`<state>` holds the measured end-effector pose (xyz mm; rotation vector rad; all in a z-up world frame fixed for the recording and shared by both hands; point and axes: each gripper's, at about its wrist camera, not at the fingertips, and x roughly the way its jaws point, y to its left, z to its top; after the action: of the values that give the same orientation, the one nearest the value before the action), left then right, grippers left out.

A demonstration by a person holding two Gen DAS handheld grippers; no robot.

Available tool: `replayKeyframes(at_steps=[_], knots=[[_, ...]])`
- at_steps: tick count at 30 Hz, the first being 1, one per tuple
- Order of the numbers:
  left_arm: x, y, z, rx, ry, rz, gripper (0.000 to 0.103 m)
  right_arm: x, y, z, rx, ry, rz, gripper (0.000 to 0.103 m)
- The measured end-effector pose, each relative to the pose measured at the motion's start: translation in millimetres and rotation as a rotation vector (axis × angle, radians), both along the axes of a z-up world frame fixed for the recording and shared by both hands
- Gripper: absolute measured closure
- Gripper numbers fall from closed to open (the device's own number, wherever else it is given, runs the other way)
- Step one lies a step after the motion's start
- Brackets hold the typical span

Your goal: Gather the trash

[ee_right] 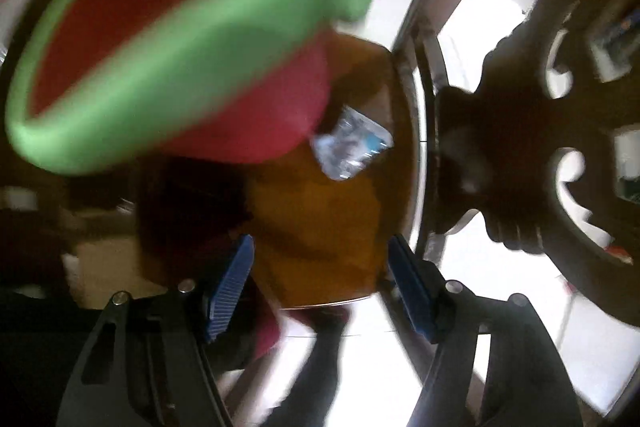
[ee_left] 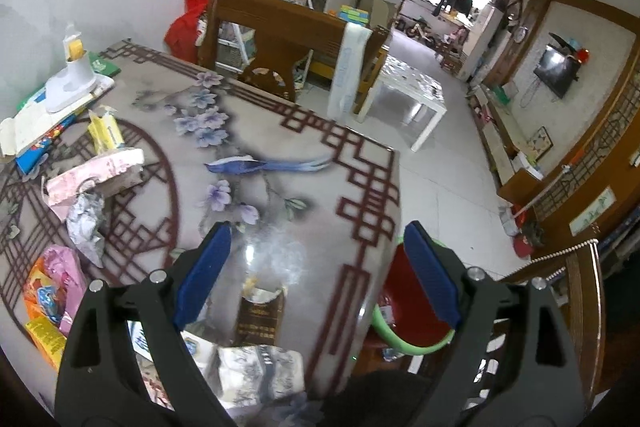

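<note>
Left wrist view: left gripper (ee_left: 316,267) jaws spread wide, nothing between them, hovering over the glossy counter with printed flowers and red lattice border (ee_left: 256,131). Landmark = red bucket with green rim (ee_left: 416,307), sitting off the counter's right edge, partly hidden behind the right blue pad. Left of the bucket, on the counter near edge: torn dark brown carton (ee_left: 258,315) and a crumpled grey-white printed wrapper (ee_left: 260,367). Further left of the bucket: crumpled silver foil wrapper (ee_left: 86,223), pink torn box (ee_left: 96,175), yellow carton (ee_left: 106,133), pink-orange plastic bag (ee_left: 52,291). Beyond the bucket: brown wooden chair (ee_left: 280,35), white low table (ee_left: 408,91).

Right wrist view, heavily blurred: right gripper (ee_right: 320,283) jaws apart, nothing clamped, pointing down at an amber-brown wooden seat (ee_right: 320,219). Bucket (ee_right: 160,39) fills the upper left, its rim nearest the lens. Just right of the bucket's base, on the seat: small clear crinkled wrapper with blue print (ee_right: 352,143), outside the bucket. Carved dark chair back (ee_right: 520,147) well right of the bucket.
</note>
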<state>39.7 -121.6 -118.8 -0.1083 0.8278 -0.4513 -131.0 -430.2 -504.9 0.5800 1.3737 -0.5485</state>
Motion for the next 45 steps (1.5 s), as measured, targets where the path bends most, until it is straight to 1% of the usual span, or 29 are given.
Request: replayKeyframes(at_steps=[1, 4, 6, 7, 9, 10, 12, 13, 14, 16, 19, 26, 29, 30, 31, 32, 33, 34, 36, 39, 43, 45], knots=[[2.4, 2.9, -1.1, -0.003, 0.002, 0.011, 0.017, 4.4, 2.9, -13.5, -0.037, 0.045, 0.043, 0.036], [6.1, 8.5, -5.5, -0.002, 0.010, 0.037, 0.016, 8.1, 11.2, -39.1, -0.103, 0.114, 0.135, 0.036], [7.2, 9.6, -8.9, 0.005, 0.011, 0.043, 0.016, 10.7, 16.2, -54.9, -0.117, 0.124, 0.171, 0.036], [7.5, 9.7, -11.2, 0.013, 0.011, 0.047, 0.016, 12.0, 16.4, -61.8, -0.108, 0.104, 0.172, 0.036], [8.6, 9.5, -16.6, 0.022, 0.017, 0.049, 0.016, 7.5, 10.2, -68.7, -0.056, 0.027, 0.118, 0.037], [9.5, 9.4, -20.6, 0.026, 0.022, 0.051, 0.016, 4.7, 4.3, -71.1, -0.035, -0.018, 0.065, 0.037], [10.4, 8.5, -28.6, 0.034, 0.033, 0.054, 0.016, 0.9, -3.8, -75.5, -0.014, -0.067, -0.003, 0.039], [10.7, 8.0, -34.2, 0.037, 0.043, 0.055, 0.016, 0.1, -6.8, -78.8, -0.009, -0.082, -0.023, 0.047], [11.0, 7.6, -38.3, 0.038, 0.050, 0.057, 0.016, 0.3, -9.4, -83.6, -0.015, -0.087, -0.031, 0.052], [11.6, 7.3, -47.8, 0.037, 0.069, 0.062, 0.016, 0.6, -11.9, -90.3, -0.062, -0.083, -0.036, 0.058], [8.2, 5.9, -60.4, 0.050, 0.093, 0.061, 0.016, -0.7, -18.1, -99.2, -0.095, -0.096, -0.084, 0.062], [-1.7, 6.2, -77.0, 0.087, 0.115, 0.056, 0.016, 4.7, -48.0, -121.0, -0.095, -0.165, -0.260, 0.062], [-5.6, 6.7, -82.7, 0.100, 0.124, 0.055, 0.016, 7.5, -57.6, -127.4, -0.097, -0.172, -0.295, 0.062], [-6.3, 6.8, -83.6, 0.103, 0.126, 0.054, 0.016, 8.1, -60.0, -129.1, -0.098, -0.171, -0.301, 0.062], [-7.8, 7.3, -84.7, 0.109, 0.128, 0.053, 0.016, 8.4, -62.6, -130.3, -0.101, -0.168, -0.309, 0.066], [-8.8, 7.6, -85.1, 0.113, 0.129, 0.052, 0.016, 7.8, -65.8, -131.5, -0.093, -0.178, -0.317, 0.079], [-9.9, 8.5, -85.6, 0.118, 0.129, 0.051, 0.016, 7.1, -69.0, -133.6, -0.081, -0.174, -0.325, 0.087], [-10.3, 8.3, -85.4, 0.121, 0.130, 0.051, 0.016, 7.2, -68.5, -134.4, -0.074, -0.166, -0.329, 0.102], [-10.5, 9.3, -85.1, 0.122, 0.133, 0.054, 0.016, 3.8, -71.1, -134.8, -0.062, -0.162, -0.340, 0.103], [-9.7, 11.5, -82.9, 0.115, 0.132, 0.065, 0.016, -4.2, -71.2, -126.4, -0.040, -0.165, -0.345, 0.103], [-9.1, 14.9, -77.7, 0.103, 0.124, 0.077, 0.016, -20.2, -67.1, -100.7, 0.030, -0.167, -0.344, 0.103], [-8.7, 16.7, -75.8, 0.091, 0.125, 0.085, 0.016, -26.9, -63.5, -92.0, 0.045, -0.170, -0.329, 0.103]])
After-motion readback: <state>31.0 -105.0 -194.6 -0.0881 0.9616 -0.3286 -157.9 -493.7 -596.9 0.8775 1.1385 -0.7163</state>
